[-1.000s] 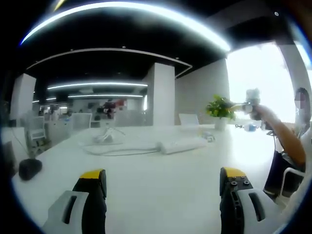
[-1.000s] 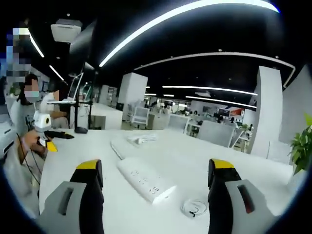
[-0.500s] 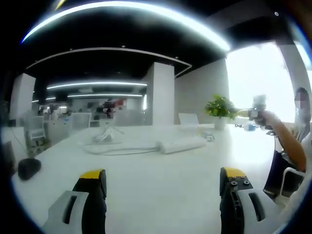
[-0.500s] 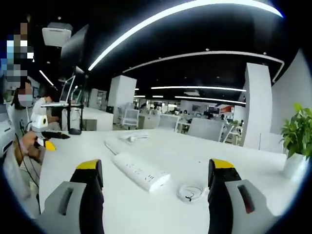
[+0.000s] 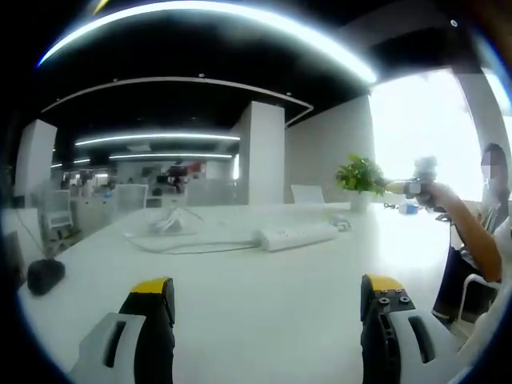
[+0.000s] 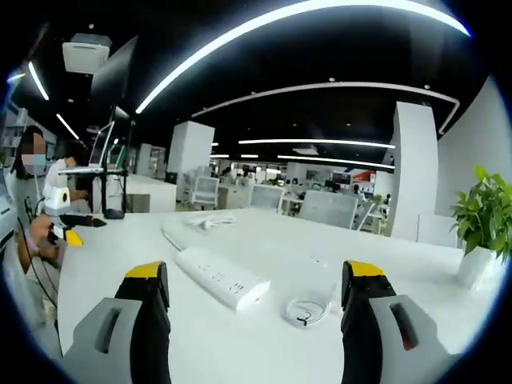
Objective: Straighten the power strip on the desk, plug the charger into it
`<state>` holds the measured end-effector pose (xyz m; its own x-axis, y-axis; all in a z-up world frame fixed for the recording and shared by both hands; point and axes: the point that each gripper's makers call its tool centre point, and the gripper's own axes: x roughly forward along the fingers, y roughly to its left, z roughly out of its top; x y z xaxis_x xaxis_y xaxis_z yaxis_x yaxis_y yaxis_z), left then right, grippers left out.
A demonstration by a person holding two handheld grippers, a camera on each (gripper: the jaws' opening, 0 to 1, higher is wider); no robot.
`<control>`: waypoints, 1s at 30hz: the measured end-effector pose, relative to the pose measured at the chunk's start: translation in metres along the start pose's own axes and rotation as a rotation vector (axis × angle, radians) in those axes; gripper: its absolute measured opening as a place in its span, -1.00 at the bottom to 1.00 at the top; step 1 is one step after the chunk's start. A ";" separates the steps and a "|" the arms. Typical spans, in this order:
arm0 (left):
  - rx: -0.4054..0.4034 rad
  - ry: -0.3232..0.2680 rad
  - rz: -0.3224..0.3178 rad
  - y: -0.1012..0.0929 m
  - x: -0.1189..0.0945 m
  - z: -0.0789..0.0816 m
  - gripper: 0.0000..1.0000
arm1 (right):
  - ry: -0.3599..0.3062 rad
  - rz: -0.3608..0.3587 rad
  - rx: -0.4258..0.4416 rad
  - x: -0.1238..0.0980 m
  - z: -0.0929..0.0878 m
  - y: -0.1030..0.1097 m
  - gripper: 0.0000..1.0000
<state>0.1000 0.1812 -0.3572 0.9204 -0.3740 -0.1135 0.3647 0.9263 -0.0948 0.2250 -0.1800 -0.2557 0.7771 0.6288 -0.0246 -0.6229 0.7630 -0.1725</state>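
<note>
The white power strip [image 6: 222, 278] lies at an angle on the white desk [image 6: 264, 352], ahead and between the jaws of my right gripper [image 6: 254, 288], which is open and empty. A coiled white charger cable [image 6: 306, 310] rests just right of the strip. In the left gripper view the power strip [image 5: 296, 237] lies far across the desk, its cord [image 5: 188, 249] looping to the left. My left gripper [image 5: 268, 296] is open, holds nothing and is well short of the strip. The right gripper [image 5: 420, 186] shows at the far right in a person's hand.
A potted plant [image 5: 360, 176] stands at the desk's far end, also the plant [image 6: 480, 220] at right. A dark object [image 5: 42, 274] sits at the left edge. A white cable bundle [image 5: 170, 224] lies beyond the cord. A seated person [image 6: 36, 208] holds the left gripper [image 6: 60, 232].
The right gripper view has swung and pulled back a little, so the strip and coiled cable sit slightly lower and further left. The left gripper view has hardly shifted.
</note>
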 end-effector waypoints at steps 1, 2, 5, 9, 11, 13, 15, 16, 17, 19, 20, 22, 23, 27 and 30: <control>-0.001 0.001 0.001 0.000 0.000 0.000 0.98 | -0.002 -0.005 0.001 0.000 0.000 -0.001 0.77; -0.001 0.001 0.001 0.000 0.000 0.000 0.98 | -0.002 -0.011 0.003 0.000 0.001 -0.002 0.77; -0.001 0.000 0.000 -0.001 0.000 0.000 0.98 | 0.006 -0.051 -0.008 0.000 0.001 -0.008 0.76; 0.000 0.000 -0.005 -0.003 0.002 0.001 0.98 | 0.040 -0.133 -0.052 0.002 -0.003 -0.021 0.76; 0.002 -0.001 -0.010 -0.005 0.003 0.001 0.98 | 0.047 -0.151 -0.056 0.004 -0.005 -0.023 0.77; 0.002 -0.001 -0.014 -0.006 0.003 0.001 0.98 | 0.038 -0.160 -0.050 0.006 -0.004 -0.025 0.77; 0.001 0.000 -0.015 -0.006 0.003 0.001 0.98 | 0.029 -0.182 -0.041 0.009 -0.003 -0.028 0.78; 0.000 0.000 -0.015 -0.006 0.003 0.000 0.98 | 0.021 -0.199 -0.043 0.010 -0.002 -0.031 0.79; -0.001 0.000 -0.015 -0.006 0.003 0.000 0.98 | 0.016 -0.214 -0.041 0.011 -0.001 -0.033 0.81; -0.001 0.001 -0.016 -0.006 0.003 0.000 0.98 | 0.004 -0.249 -0.033 0.011 0.001 -0.039 0.83; -0.001 0.001 -0.015 -0.006 0.003 0.000 0.98 | 0.001 -0.258 -0.030 0.011 0.001 -0.041 0.84; -0.002 -0.001 -0.014 -0.005 0.002 0.000 0.98 | -0.011 -0.289 -0.028 0.011 0.003 -0.046 0.84; -0.003 -0.002 -0.013 -0.005 0.002 0.000 0.98 | -0.012 -0.310 -0.029 0.010 0.002 -0.051 0.84; -0.006 -0.004 -0.007 -0.003 0.001 0.000 0.98 | -0.027 -0.387 -0.015 0.007 0.001 -0.064 0.86; -0.007 -0.003 -0.007 -0.002 0.001 -0.001 0.98 | -0.035 -0.431 0.002 0.004 -0.002 -0.073 0.85</control>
<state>0.1001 0.1787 -0.3578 0.9183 -0.3804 -0.1098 0.3703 0.9233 -0.1022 0.2736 -0.2335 -0.2453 0.9629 0.2569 0.0826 -0.2418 0.9573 -0.1583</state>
